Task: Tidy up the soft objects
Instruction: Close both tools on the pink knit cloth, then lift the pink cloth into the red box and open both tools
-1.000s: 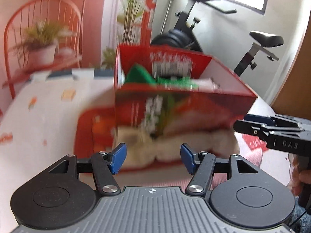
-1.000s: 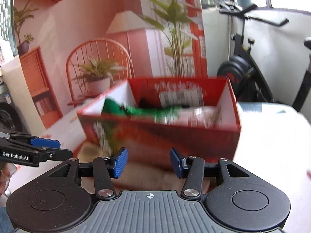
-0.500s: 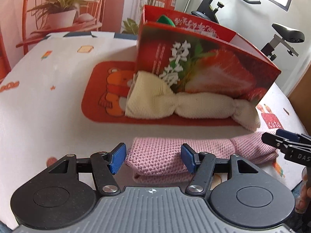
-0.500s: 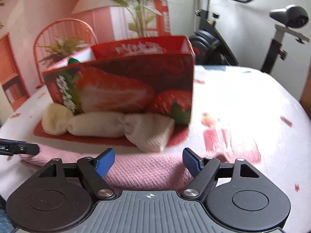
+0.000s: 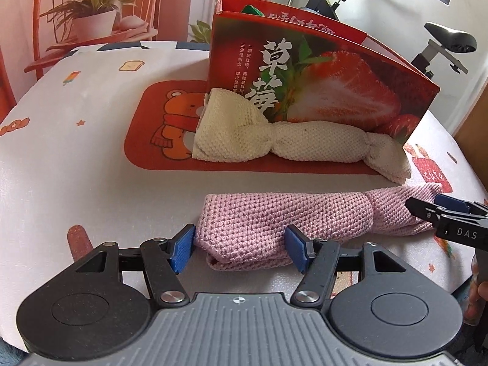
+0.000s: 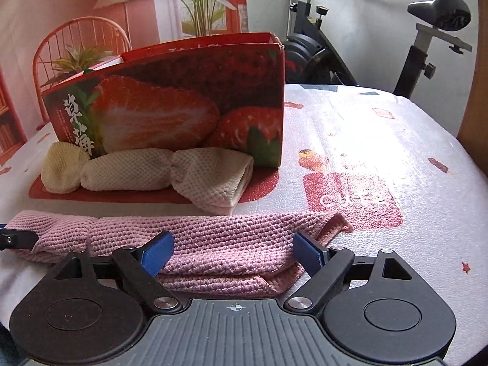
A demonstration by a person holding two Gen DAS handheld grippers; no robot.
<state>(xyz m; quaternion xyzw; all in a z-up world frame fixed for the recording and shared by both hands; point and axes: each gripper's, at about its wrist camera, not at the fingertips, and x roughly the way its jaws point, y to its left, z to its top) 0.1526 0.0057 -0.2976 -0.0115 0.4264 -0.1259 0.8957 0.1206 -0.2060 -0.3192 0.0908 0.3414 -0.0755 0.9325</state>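
Pink knitted cloth, rolled lengthwise, lies flat on the table along its near edge, parallel to the red mat and apart from it. Left gripper sits at the roll's left end, jaws spread, blue pads just outside the fabric on either side; no pinch visible. Right gripper sits at the roll's right end, jaws opening wide, cloth between them but pads not pressing it.

Cream cloth, also rolled and twisted at both ends, rests on the red mat against the front wall of the strawberry box. A green item shows above the box rim, so at least one soft thing appears already stowed.

Judgement: task partly done. Both rolled cloths remain outside the box. Likely step in hand: taking the pink roll by both ends. Cream roll remains after that.
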